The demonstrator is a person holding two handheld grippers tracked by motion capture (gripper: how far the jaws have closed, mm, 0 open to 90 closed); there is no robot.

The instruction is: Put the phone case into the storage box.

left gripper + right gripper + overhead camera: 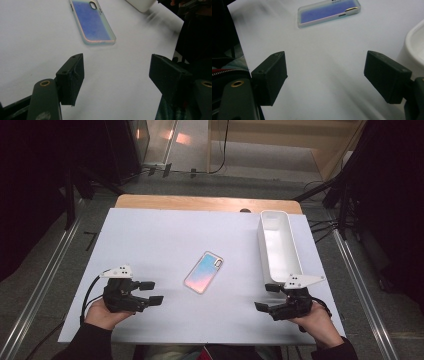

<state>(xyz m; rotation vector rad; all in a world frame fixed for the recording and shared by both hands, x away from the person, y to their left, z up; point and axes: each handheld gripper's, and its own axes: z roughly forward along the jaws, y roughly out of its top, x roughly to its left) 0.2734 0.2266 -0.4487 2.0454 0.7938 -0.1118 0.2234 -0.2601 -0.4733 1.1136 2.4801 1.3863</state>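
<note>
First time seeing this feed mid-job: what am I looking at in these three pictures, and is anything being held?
A person holds a two-jaw tool in each hand: the left gripper and the right gripper. The wide picture comes from a camera above the table. The other two come from cameras riding on each gripper, looking along its black jaws. A phone case lies in the middle, and a white bin stands at the right. Both grippers are open and hold nothing.

Beyond your grippers, the white table top point(150, 240) ends at a wooden edge point(207, 202). Farther from them you see grey floor point(260, 167), black stand legs point(70, 195) at both sides, a pale wooden panel point(300, 132) and a warm light patch point(182, 139).
</note>
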